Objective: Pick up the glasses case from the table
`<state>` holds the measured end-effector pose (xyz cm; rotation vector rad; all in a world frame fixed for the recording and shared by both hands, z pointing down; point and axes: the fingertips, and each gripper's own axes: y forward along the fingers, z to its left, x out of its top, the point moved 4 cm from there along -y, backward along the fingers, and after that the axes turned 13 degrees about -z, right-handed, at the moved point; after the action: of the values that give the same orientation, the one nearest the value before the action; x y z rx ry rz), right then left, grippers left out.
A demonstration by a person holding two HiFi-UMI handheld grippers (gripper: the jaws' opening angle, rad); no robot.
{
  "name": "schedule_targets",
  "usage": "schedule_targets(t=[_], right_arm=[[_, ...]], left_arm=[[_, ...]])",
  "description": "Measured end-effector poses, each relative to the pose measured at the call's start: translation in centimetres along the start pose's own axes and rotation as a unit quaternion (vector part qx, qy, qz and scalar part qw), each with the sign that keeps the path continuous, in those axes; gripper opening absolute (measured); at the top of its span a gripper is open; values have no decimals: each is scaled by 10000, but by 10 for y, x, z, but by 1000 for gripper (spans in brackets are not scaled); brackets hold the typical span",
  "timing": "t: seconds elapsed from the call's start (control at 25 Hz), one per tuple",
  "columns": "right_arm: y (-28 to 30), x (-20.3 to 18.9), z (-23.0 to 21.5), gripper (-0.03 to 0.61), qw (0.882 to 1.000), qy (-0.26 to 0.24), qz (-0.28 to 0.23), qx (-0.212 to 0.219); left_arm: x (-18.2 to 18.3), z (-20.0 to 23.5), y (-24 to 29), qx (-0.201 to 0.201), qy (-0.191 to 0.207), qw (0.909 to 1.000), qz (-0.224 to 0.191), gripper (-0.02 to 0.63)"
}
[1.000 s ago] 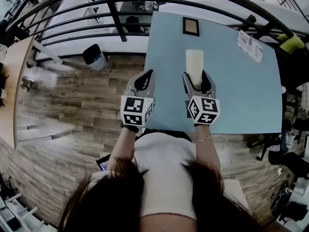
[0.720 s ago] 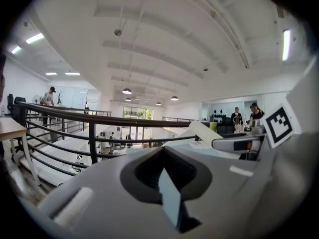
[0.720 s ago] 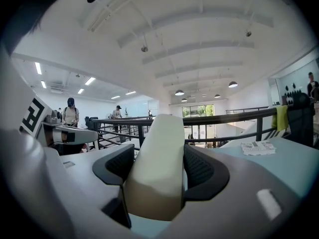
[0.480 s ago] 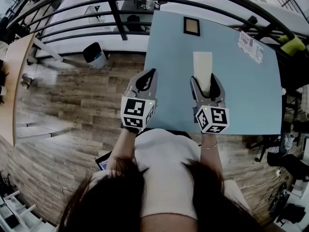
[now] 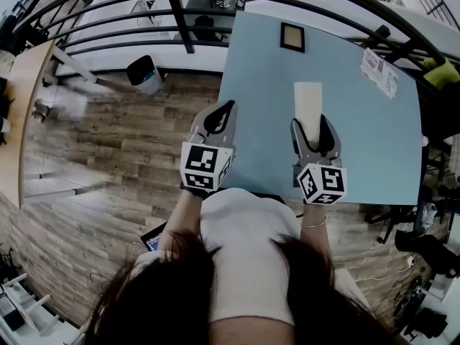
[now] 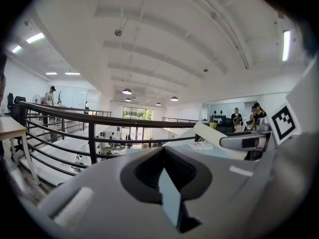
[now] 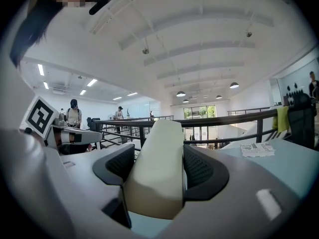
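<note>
The right hand-held gripper (image 5: 313,125) clamped the near end of the cream glasses case (image 5: 307,100), holding it roughly level and apparently clear of the blue tabletop (image 5: 259,85). The left hand-held gripper (image 5: 227,108) hung closed and empty beside it. With most of the case jutting past the jaws, its smooth, rounded shell looked liable to pivot downward or slide free if the grip eased or the hand swung sharply.

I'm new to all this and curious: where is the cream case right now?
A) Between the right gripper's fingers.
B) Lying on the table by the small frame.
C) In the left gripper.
A: the fingers of the right gripper clamp the glasses case on both sides.
</note>
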<state>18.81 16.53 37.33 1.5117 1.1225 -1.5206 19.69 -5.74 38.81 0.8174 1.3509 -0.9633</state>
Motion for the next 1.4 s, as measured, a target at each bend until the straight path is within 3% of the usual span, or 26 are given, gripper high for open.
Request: schedule_targets(t=[1.4], right_arm=[[10, 3, -3, 293, 9993, 109, -214, -276]], left_arm=[[-2, 16, 7, -8, 14, 10000, 12, 57]])
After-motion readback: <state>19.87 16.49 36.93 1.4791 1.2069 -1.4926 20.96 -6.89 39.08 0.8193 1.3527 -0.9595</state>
